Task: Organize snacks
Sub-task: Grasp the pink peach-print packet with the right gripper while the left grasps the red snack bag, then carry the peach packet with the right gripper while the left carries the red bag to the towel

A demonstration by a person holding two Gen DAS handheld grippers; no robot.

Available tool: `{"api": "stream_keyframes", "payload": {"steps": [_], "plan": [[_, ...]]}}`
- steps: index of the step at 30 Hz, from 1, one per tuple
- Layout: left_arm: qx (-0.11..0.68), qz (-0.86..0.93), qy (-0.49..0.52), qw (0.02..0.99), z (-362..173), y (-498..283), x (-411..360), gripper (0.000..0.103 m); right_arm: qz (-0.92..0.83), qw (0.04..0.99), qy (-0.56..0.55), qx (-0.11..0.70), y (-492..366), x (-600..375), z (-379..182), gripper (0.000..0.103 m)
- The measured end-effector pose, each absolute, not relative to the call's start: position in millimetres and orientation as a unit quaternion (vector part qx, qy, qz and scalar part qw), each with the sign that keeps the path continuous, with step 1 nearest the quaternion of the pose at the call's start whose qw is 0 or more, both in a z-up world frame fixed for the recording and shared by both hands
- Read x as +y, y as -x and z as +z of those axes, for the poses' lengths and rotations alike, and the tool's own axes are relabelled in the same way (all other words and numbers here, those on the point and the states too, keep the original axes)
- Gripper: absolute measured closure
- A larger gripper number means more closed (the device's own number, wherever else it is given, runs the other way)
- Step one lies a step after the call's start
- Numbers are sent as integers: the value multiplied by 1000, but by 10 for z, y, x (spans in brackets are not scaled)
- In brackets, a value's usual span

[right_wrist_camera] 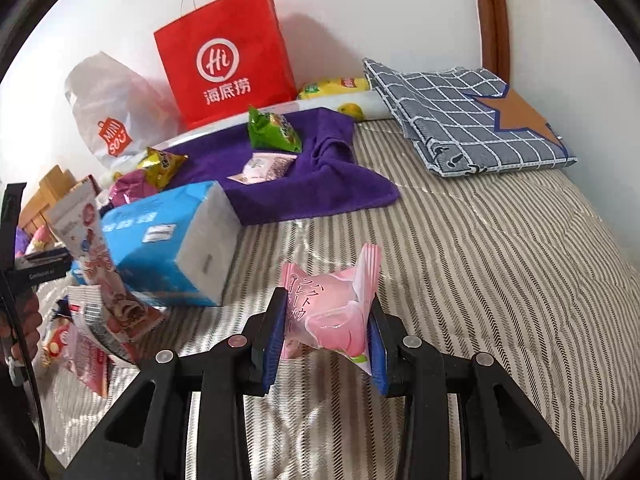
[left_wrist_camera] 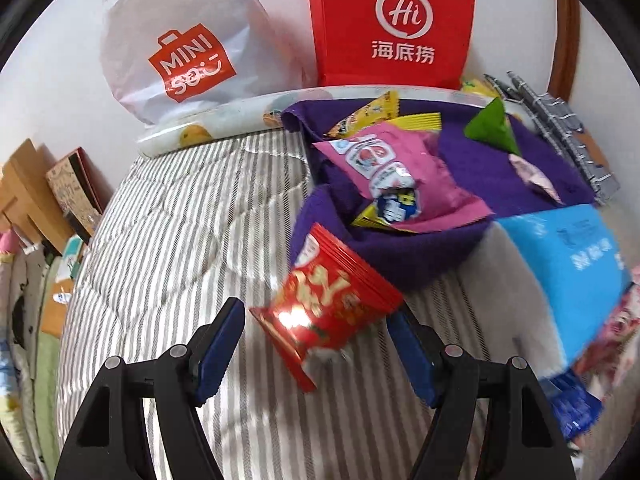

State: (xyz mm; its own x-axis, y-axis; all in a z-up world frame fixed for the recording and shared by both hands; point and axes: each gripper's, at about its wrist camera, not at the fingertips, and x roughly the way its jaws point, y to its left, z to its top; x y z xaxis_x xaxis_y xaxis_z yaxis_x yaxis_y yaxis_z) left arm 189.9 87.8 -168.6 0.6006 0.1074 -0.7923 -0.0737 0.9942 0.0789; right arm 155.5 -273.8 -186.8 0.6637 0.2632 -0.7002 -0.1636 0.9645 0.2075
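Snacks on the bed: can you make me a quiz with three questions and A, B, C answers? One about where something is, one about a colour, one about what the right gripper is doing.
1. Where is the green packet?
A. on the purple towel
B. inside a bag
C. on the checked blanket

2. What colour is the paper bag by the wall?
A. blue
B. red
C. green

3. The right gripper is
A. open and empty
B. shut on the pink packet
C. shut on a tissue pack

A: it rests on the towel. B: it is bright red. B: both pads press the packet's sides.
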Motion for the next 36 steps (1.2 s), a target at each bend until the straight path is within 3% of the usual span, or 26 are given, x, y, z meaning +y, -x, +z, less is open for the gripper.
{"api": "stream_keyframes", "payload": {"steps": [3,5,6,19,36], "plan": [[447,44,-37,893,-1721,-1955,854,32,120,907,-71,398,-1599,-2749,-1889,66],[446,53,-54,892,-1742,-1979,825,56,121,903,-72,407,-1633,-2738,-1916,66],[447,55,-59,891,-1746,-1980,822,62,121,902,-73,408,-1639,-2734,-1920,66],[421,-31,40,906,-1393,-1461,836,68,115,907,-66,399,-1594,-2703,-1893,66],[434,-20,63,899,-1732,-1311,711,70,112,897,-16,426,-1640,-2329,-1957,69]]}}
